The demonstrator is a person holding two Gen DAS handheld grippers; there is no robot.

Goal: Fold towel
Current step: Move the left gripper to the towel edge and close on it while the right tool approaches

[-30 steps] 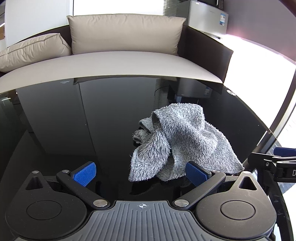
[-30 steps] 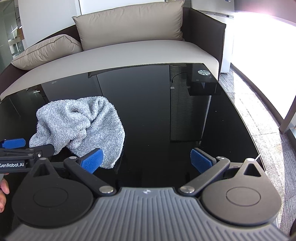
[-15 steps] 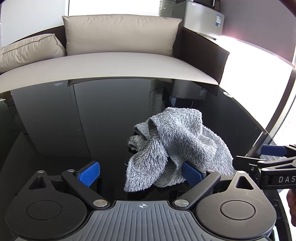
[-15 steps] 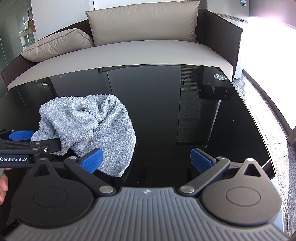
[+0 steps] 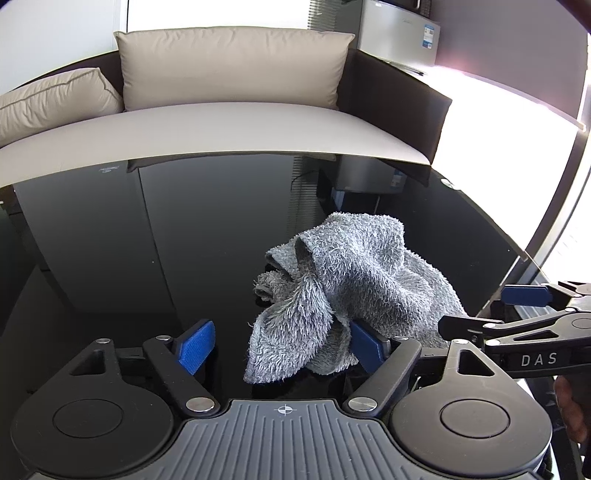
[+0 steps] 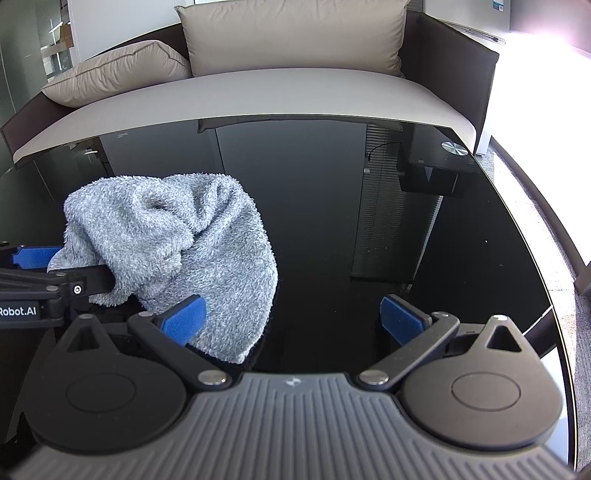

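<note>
1. Folding not begun: grey towel (image 5: 354, 291) lies crumpled on the black table (image 5: 184, 240).
2. Left gripper (image 5: 282, 349) and right gripper (image 6: 295, 319) both gape, flanking it, gripping nothing.
3. Spreading flat, then folding, remain.

From my left wrist camera I read the white letters "DAS" on the black body of the right tool (image 5: 480, 312), which reaches in from the right edge. From my right wrist camera I read "Robot.AI", cut off at the frame's left edge, in white on the black body of the left tool (image 6: 48, 266). The silver-grey fridge (image 5: 400, 33) behind the sofa carries a small blue-and-white label; I cannot read its print.
</note>
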